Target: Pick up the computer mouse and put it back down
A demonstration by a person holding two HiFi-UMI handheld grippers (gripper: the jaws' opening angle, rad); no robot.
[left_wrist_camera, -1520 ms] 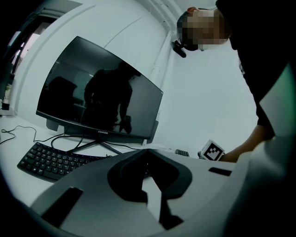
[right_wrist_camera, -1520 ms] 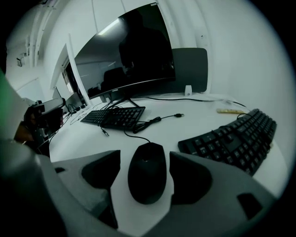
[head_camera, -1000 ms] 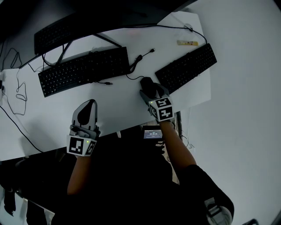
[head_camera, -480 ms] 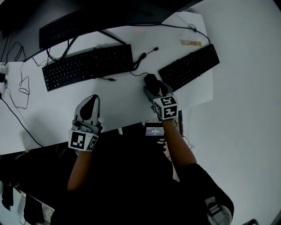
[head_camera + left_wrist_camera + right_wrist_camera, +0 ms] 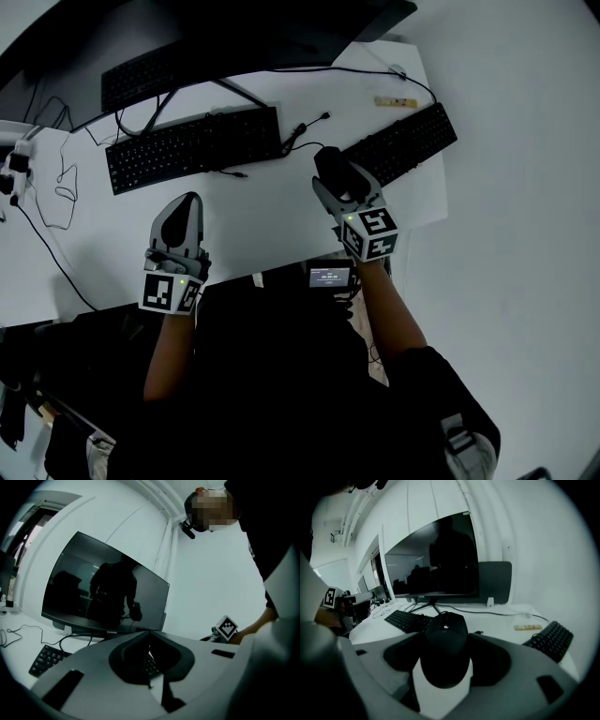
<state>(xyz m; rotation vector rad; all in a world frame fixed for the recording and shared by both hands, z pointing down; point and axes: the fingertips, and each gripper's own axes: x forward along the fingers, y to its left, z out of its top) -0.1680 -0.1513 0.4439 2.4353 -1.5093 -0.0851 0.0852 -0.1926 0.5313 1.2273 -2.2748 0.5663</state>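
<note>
Between the two keyboards, right of the worktop's (image 5: 267, 220) middle: computer mouse (image 5: 444, 641), clamped at its sides by the right gripper (image 5: 336, 183). Grasp judged made, lift off the surface unclear; setting down left to do. Well to the left, left gripper (image 5: 186, 206) pressed together, holding nothing.

You are reading just one legible word, a small pale brand mark (image 5: 111, 632) that seems to say "coocaa", sitting mid-way along the lower bezel of the monitor (image 5: 105, 592), while the lit figures on the little screen (image 5: 329, 277) well before that monitor are showing too small to read.
</note>
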